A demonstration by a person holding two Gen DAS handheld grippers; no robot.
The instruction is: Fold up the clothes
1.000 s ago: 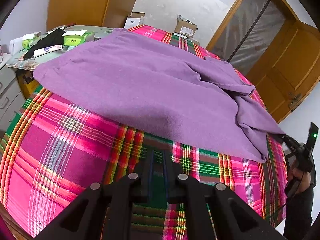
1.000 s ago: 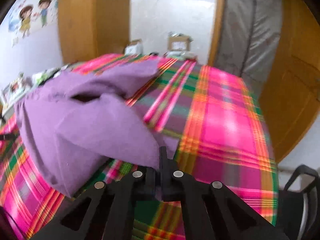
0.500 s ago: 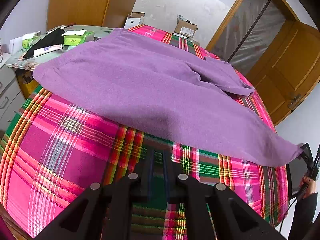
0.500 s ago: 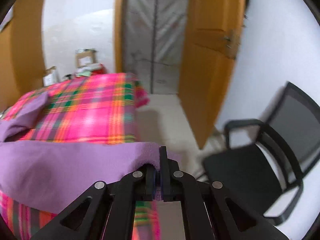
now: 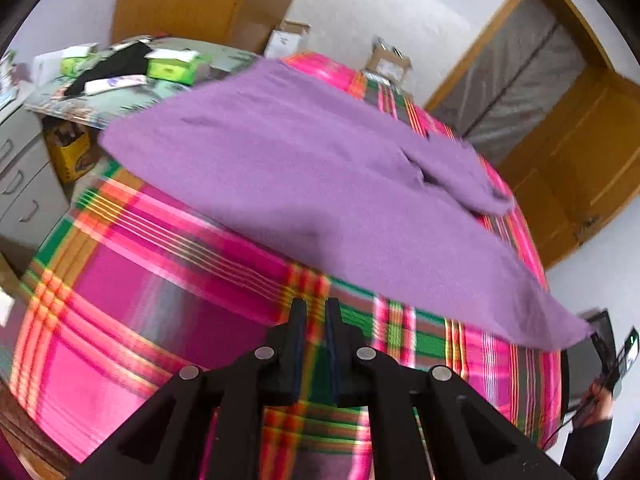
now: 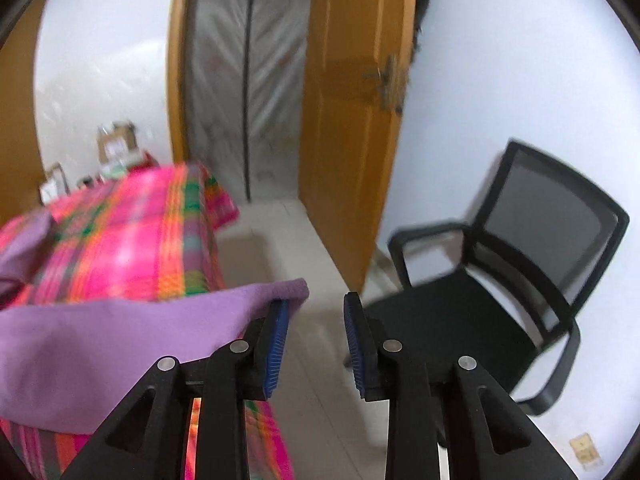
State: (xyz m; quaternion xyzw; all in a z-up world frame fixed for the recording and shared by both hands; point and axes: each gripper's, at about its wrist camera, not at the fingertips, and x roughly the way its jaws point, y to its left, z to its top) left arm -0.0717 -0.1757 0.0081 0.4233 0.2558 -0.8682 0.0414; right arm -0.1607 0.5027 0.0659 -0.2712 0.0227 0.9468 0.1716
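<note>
A side table [image 5: 132, 98] with green boxes [image 5: 172, 68] and a black item stands at the far left of the left wrist view. Beside it, the purple garment [image 5: 304, 176] lies spread across the pink plaid cloth [image 5: 132, 280] covering the table, one corner stretched out to the right edge. The left gripper [image 5: 316, 312] hovers low over the bare plaid, its jaws nearly together with nothing between them. In the right wrist view, the garment's corner [image 6: 280, 292] drapes over the left finger [image 6: 276, 344] of the right gripper [image 6: 316, 312], whose jaws are opening, the gap between the blue pads empty. Further right stand an orange door [image 6: 352, 120] and a black mesh chair [image 6: 520, 280]
</note>
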